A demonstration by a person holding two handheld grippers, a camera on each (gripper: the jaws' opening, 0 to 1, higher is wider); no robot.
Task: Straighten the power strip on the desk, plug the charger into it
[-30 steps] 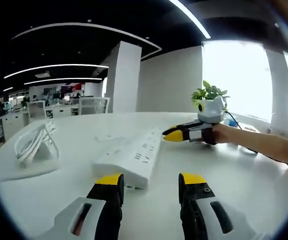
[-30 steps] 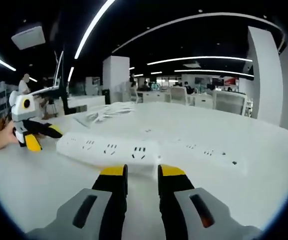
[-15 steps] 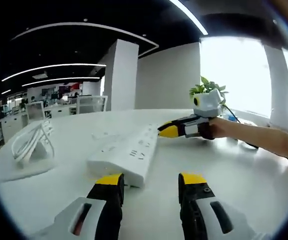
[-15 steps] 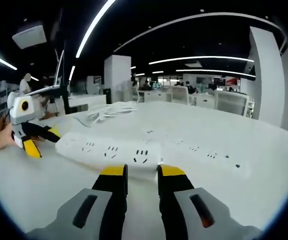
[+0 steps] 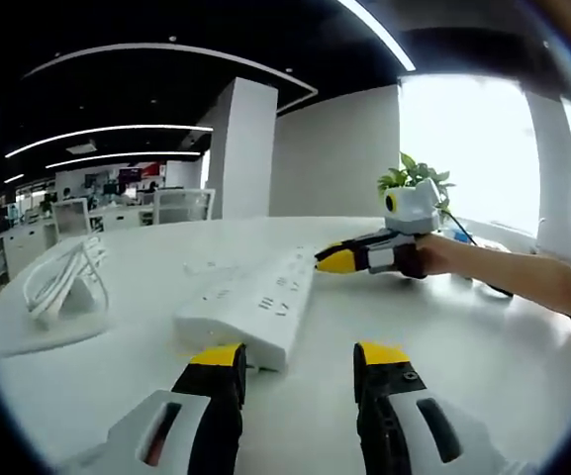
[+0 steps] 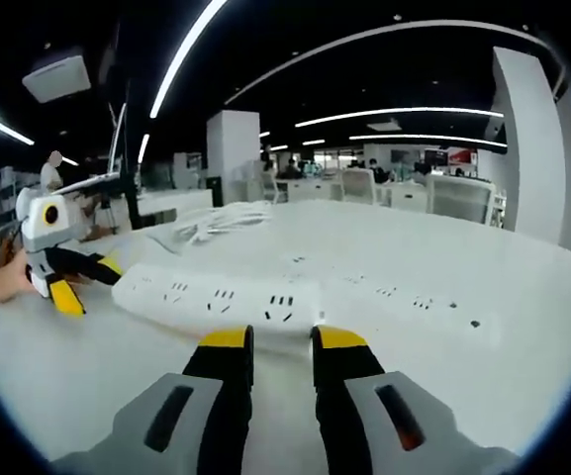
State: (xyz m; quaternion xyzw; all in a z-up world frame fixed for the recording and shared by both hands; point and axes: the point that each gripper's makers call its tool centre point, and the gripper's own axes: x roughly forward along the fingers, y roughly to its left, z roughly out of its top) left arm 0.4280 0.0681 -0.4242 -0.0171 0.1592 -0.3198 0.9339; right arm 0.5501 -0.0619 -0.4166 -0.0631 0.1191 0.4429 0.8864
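A white power strip (image 5: 255, 302) lies on the white desk (image 5: 483, 356), just past my left gripper (image 5: 300, 358), whose jaws stand open with nothing between them. My right gripper (image 5: 336, 261), held by a hand, points at the strip's far end from the right. In the right gripper view the strip (image 6: 216, 294) lies crosswise just beyond my right gripper (image 6: 282, 341). Its jaws show a narrow gap and hold nothing. My left gripper (image 6: 87, 282) sits open at the strip's left end. A further flat row of sockets (image 6: 419, 302) lies to the right.
A coil of white cable (image 5: 62, 279) rests on a white pad at the left of the desk, and the same cable (image 6: 216, 222) lies beyond the strip. A potted plant (image 5: 414, 183) stands behind the right gripper. Office desks and chairs fill the background.
Both views have shifted slightly with the hands. In the left gripper view the right gripper's tip has edged a little nearer the strip's far end. Both grippers' jaws stand as before.
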